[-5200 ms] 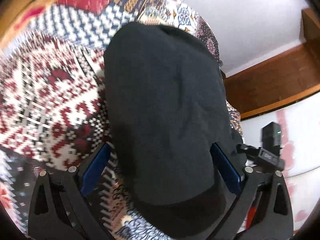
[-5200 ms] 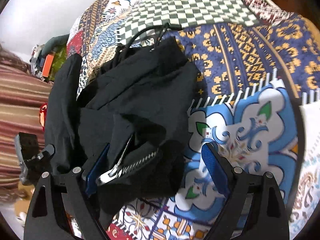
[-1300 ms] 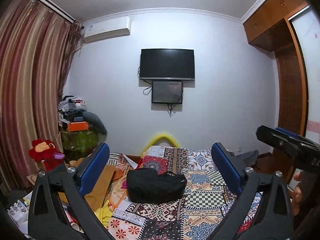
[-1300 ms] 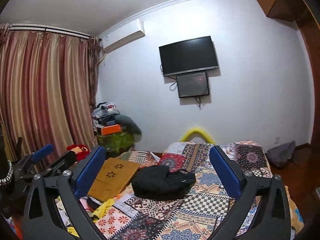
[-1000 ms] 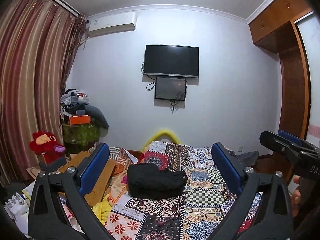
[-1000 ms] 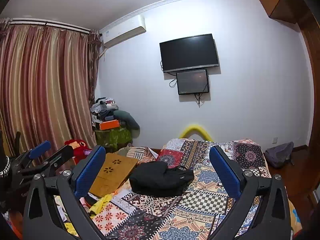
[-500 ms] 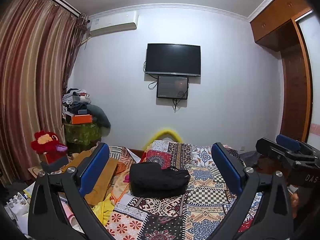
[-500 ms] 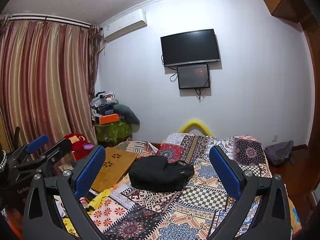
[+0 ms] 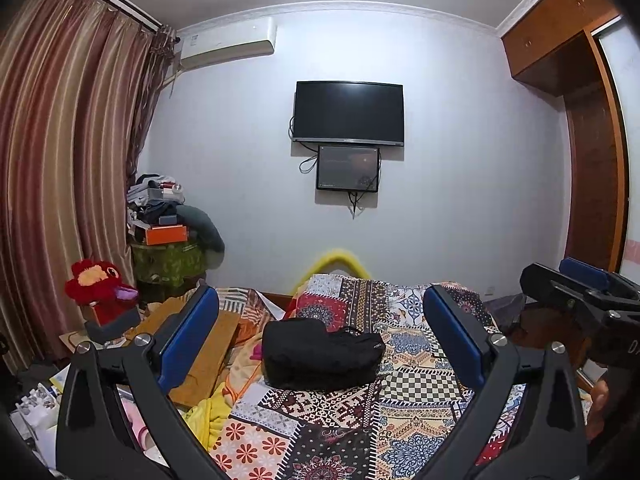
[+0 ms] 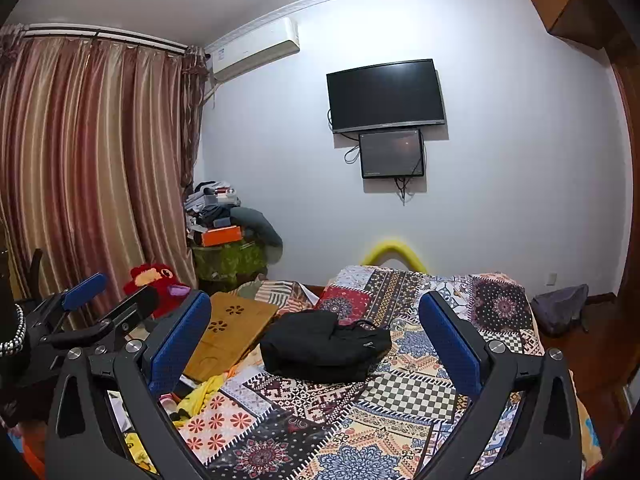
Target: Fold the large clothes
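A black television (image 9: pixel 348 112) hangs on the pale far wall with a smaller dark screen (image 9: pixel 347 168) just below it, a white air conditioner (image 9: pixel 226 42) high to their left, and striped red-brown curtains (image 9: pixel 64 168) covering the left side of the room. Beside the curtains a red plush toy (image 9: pixel 98 286) sits near a green-covered stand (image 10: pixel 228 260) piled with an orange box (image 9: pixel 166 234) and what looks like bundled cloth. A patchwork quilt (image 9: pixel 404 396) covers the bed, a wooden board (image 10: pixel 228 334) leans at its left edge, a yellow arch (image 10: pixel 394 254) rises behind it, and a wooden wardrobe (image 9: pixel 592 160) fills the right wall.
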A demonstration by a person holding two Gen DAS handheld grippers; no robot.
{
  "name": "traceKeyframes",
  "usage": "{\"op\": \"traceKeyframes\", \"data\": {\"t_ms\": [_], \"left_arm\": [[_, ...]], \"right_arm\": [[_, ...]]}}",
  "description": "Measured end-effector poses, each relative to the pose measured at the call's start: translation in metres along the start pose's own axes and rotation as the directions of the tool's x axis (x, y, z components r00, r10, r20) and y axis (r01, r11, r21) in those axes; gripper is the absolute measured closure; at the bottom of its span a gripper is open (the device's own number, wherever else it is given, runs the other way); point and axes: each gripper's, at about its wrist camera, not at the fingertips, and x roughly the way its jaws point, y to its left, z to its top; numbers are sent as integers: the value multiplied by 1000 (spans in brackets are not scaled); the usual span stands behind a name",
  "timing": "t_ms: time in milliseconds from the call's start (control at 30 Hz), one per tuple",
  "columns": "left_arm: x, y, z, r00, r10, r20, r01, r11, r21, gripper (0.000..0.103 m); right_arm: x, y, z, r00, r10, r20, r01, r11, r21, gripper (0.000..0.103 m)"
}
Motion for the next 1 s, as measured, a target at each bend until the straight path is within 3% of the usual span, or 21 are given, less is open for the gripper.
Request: {"op": "traceKeyframes", "data": {"t_ms": [300,1000], "left_arm": [[4,5,-3,1000,8,-9,-8,1000,-16,0],[9,-8,-6,997,-69,-41,70,998,10,0]], "right_arm": [[3,4,-1,1000,-8,-11,8,1000,-20,0],[5,-6,-2,999,-25,-28,25,1000,11,0]]}}
